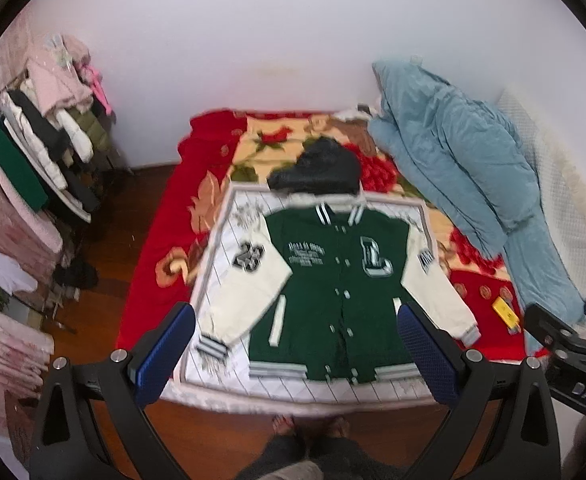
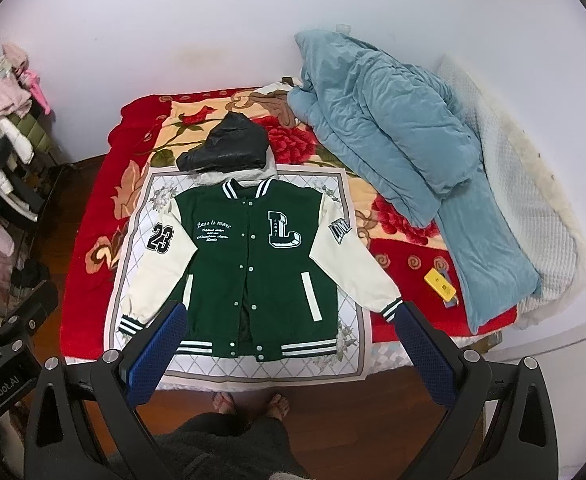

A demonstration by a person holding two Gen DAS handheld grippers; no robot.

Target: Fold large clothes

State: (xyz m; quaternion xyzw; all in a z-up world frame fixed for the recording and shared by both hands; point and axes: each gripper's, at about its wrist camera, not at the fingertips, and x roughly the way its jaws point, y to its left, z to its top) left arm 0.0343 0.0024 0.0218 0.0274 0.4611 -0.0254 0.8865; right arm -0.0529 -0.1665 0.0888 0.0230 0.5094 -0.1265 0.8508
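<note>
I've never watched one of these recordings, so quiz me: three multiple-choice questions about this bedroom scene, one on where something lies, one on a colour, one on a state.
1. Where does the yellow card lie?
A. on the red blanket, right of the jacket
B. on the wooden floor
C. on the jacket's chest

2. What colour are the varsity jacket's sleeves?
A. green
B. cream
C. blue

3. How does the jacket lie?
A. folded in half
B. bunched in a heap
C. spread flat, front up, sleeves out

Answers:
1 A: it sits on the floral blanket beside the blue quilt.
2 B: cream sleeves join a green body.
3 C: the snaps and the L patch face up, and both grippers, left and right, hang open above it.
</note>
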